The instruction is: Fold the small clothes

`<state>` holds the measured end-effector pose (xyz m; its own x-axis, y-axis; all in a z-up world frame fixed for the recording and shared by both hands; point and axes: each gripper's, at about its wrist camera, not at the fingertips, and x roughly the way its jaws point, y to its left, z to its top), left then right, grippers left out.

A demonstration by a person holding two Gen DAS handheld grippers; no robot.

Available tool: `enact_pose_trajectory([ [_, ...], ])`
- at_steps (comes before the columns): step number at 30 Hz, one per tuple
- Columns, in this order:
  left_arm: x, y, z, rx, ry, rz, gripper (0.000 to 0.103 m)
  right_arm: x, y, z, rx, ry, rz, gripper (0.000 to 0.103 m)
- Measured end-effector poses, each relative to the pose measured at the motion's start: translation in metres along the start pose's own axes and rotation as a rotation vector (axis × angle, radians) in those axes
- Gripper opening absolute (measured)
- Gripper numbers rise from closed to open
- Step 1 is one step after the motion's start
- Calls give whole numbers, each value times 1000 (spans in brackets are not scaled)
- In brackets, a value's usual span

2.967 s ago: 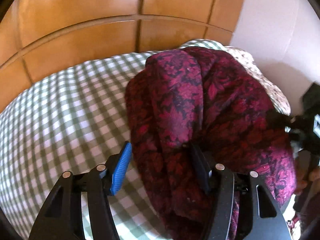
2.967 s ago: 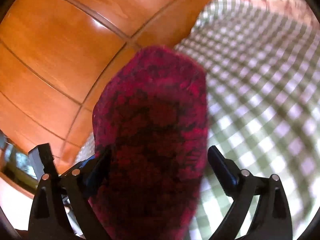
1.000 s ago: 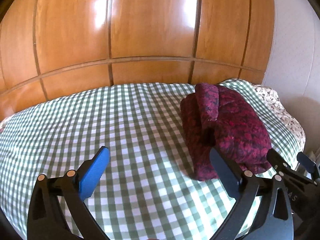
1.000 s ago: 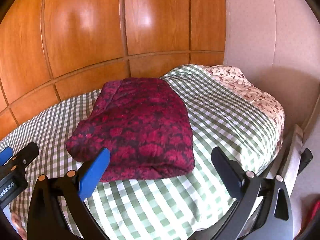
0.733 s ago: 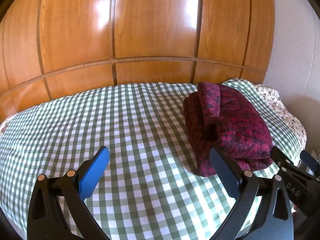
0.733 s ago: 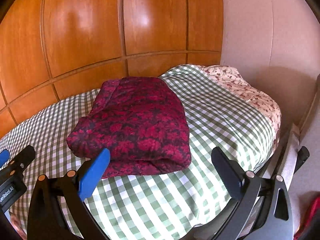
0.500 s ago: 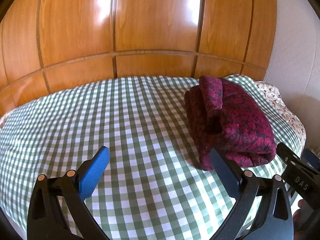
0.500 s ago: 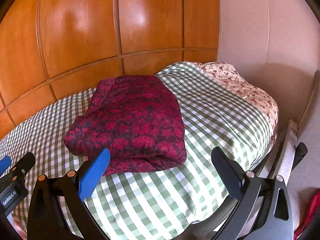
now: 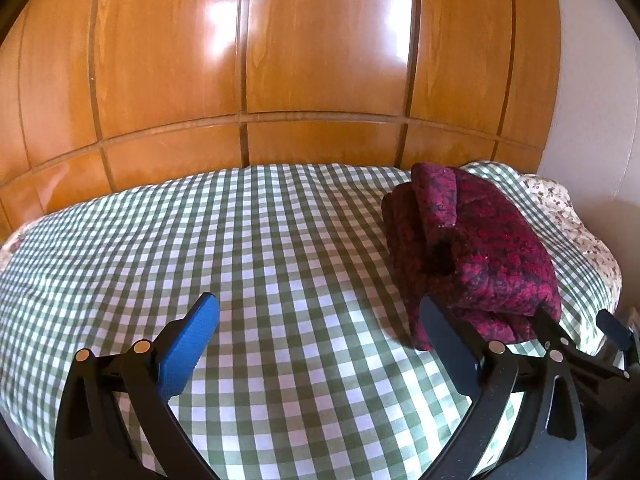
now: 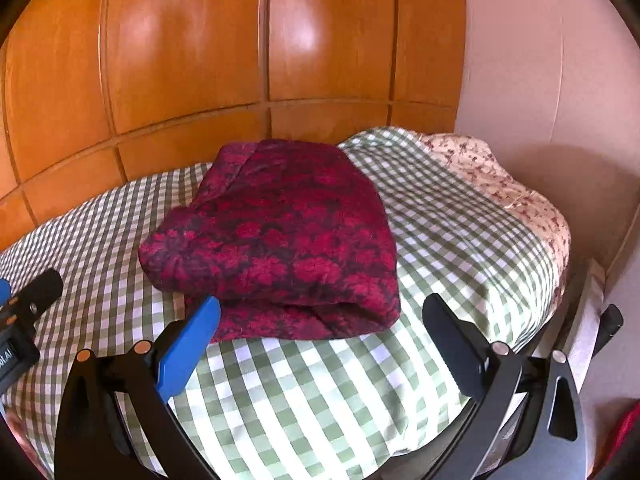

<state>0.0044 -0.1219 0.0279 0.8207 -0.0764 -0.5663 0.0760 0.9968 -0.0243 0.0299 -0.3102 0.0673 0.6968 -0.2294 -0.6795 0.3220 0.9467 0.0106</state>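
A folded dark red patterned garment (image 9: 480,248) lies in a thick bundle on the green checked bedspread (image 9: 260,248), at the right end of the bed. In the right wrist view the garment (image 10: 280,232) sits in the middle on the bedspread (image 10: 452,236). My left gripper (image 9: 320,320) is open and empty, above the bedspread to the left of the garment. My right gripper (image 10: 320,320) is open and empty, just in front of the garment's near fold. Part of the right gripper (image 9: 608,344) shows at the left wrist view's right edge.
A glossy wooden panelled wall (image 9: 280,60) runs behind the bed. A floral cloth (image 10: 500,184) covers the bed's right end, against a pale wall (image 10: 560,80). The bed's near right edge (image 10: 576,320) drops off by the right gripper. The left gripper's body (image 10: 24,320) shows at left.
Three seconds ago both grippers were at the garment, its cloth between their fingers. They have let go and drawn back; in the last second both keep retreating slightly from the folded bundle.
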Motion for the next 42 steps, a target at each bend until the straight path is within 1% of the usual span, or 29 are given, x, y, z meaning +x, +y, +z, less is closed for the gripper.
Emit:
enact_pose_trajectory([
  [4, 5, -7, -4, 21, 17, -3, 99, 1, -9, 1, 41, -13, -11, 101],
  [8, 5, -10, -3, 27, 16, -14, 99, -2, -13, 2, 64, -28, -11, 101],
  [15, 2, -5, -2, 23, 9, -14, 99, -2, -8, 1, 50, -20, 2, 101],
  [20, 1, -5, -3, 31, 10, -22, 99, -5, -5, 1, 42, -30, 3, 101],
  [26, -3, -9, -3, 48, 2, -31, 99, -7, -7, 2, 48, -39, 5, 101],
  [36, -8, -12, -1, 47, -12, -43, 99, -6, -12, 4, 56, -48, 6, 101],
  [42, -6, -12, -1, 43, -2, -53, 99, -2, -14, 3, 64, -41, 9, 101],
])
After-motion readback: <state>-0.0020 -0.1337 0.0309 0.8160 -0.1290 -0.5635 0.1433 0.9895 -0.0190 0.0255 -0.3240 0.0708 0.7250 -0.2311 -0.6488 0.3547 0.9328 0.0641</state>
